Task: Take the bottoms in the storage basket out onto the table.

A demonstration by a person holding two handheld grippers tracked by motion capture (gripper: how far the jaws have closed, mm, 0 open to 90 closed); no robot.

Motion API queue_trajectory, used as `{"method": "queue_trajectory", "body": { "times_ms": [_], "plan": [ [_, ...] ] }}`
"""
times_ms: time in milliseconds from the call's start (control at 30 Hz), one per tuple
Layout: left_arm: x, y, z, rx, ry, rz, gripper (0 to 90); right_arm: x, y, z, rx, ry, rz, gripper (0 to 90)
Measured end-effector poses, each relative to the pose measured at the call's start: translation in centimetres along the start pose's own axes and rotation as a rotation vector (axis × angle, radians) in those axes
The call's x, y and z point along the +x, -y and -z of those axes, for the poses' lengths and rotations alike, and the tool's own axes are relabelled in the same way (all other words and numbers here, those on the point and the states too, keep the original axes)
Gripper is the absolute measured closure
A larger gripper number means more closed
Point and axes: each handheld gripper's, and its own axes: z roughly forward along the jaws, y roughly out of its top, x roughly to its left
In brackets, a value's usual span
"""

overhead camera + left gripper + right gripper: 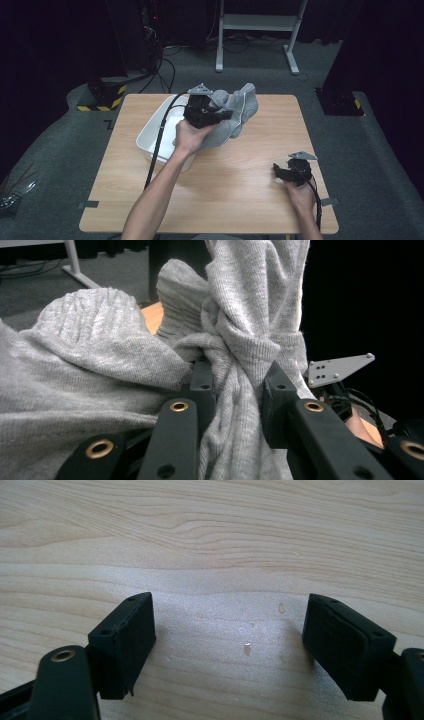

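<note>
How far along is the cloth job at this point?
Done: the left tongs have clamped the grey cloth and hold it above the white bin. In hand: carrying it. Left: setting it down; where is unclear. The right tongs rest open over the table.

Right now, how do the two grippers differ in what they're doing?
The left gripper is shut on a bunched grey cloth, while the right gripper is open with nothing between its jaws. The left one is held up beside the white tub; the right one sits low over bare table. Both are black, two-jawed and hand-held.
</note>
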Motion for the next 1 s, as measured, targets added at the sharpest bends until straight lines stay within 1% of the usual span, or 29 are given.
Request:
{"method": "queue_trajectory", "body": {
  "times_ms": [33, 267, 400, 567, 600, 633, 767, 900, 933, 1000],
  "plan": [
    [-0.2, 0.1, -0.3, 0.002, 0.008, -0.005, 73.2, 0.0, 0.0, 0.0, 0.000, 0.000, 0.001, 21.2],
    [-0.9, 0.6, -1.3, 0.006, 0.024, -0.006, 73.1, 0.0, 0.0, 0.0, 0.000, 0.000, -0.001, 21.2],
    [-1.4, 0.4, -1.6, 0.006, 0.032, -0.022, 73.1, 0.0, 0.0, 0.0, 0.000, 0.000, 0.000, 21.2],
    [-2.1, -0.3, -1.6, -0.013, 0.063, -0.027, 73.1, 0.0, 0.0, 0.0, 0.000, 0.000, 0.000, 21.2],
    [-2.1, -0.3, -1.6, -0.013, 0.063, -0.027, 73.1, 0.0, 0.0, 0.0, 0.000, 0.000, 0.000, 21.2],
    [-2.3, -0.4, -1.6, -0.018, 0.080, -0.023, 73.0, 0.0, 0.0, 0.0, 0.000, 0.000, 0.000, 21.2],
    [-2.7, -0.4, -2.1, -0.017, 0.094, -0.030, 73.0, 0.0, 0.0, 0.0, 0.000, 0.000, 0.000, 21.2],
    [-2.9, -0.2, -2.4, -0.020, 0.110, -0.022, 73.0, 0.0, 0.0, 0.0, 0.000, 0.000, -0.001, 21.3],
    [-3.1, -0.1, -2.5, -0.021, 0.111, -0.027, 73.0, 0.0, 0.0, 0.0, 0.000, 0.000, 0.000, 21.2],
    [-3.5, 0.0, -2.9, -0.011, 0.101, -0.051, 72.9, 0.0, 0.0, 0.0, 0.000, 0.001, -0.001, 21.3]
  ]
}}
